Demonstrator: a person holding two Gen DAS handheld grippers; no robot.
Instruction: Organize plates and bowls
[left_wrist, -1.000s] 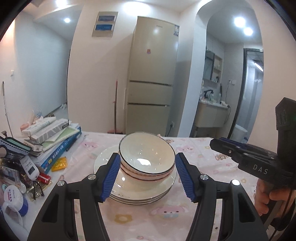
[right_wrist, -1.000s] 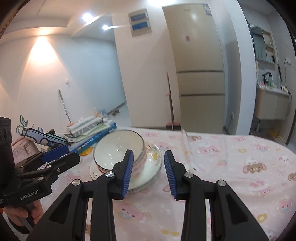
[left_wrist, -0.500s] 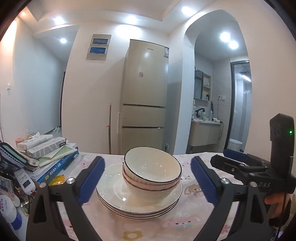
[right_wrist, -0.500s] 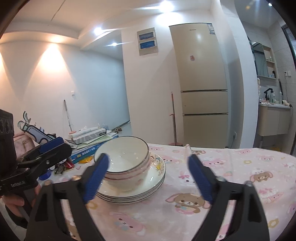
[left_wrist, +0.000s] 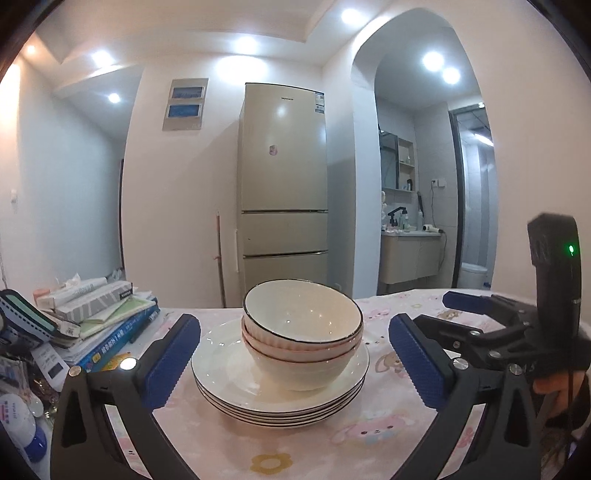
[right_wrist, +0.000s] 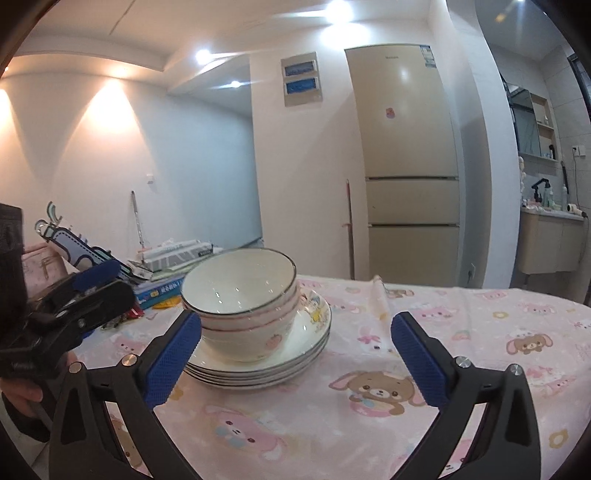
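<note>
You face glossy glazed ceramic bowls (left_wrist: 303, 328) and plates (left_wrist: 280, 384) on matt printed cloth (right_wrist: 369, 424); your left gripper (left_wrist: 295, 360) pads (left_wrist: 171, 363) look textured blue rubber.

Both views are bright and evenly lit by recessed ceiling spots (left_wrist: 246, 44) — several blow out to white discs with soft halos. In the right wrist view, 2 warm cones of light (right_wrist: 105, 99) wash down the far wall. Glare streaks the fridge door (left_wrist: 282, 110) and glints inside the top bowl (right_wrist: 236, 291). Shadows on the tablecloth (right_wrist: 480, 332) are soft and faint. Fisheye distortion bows walls and doorways — the corners vignette to black. Focus stays crisp centrally, softening slightly toward the edges.
</note>
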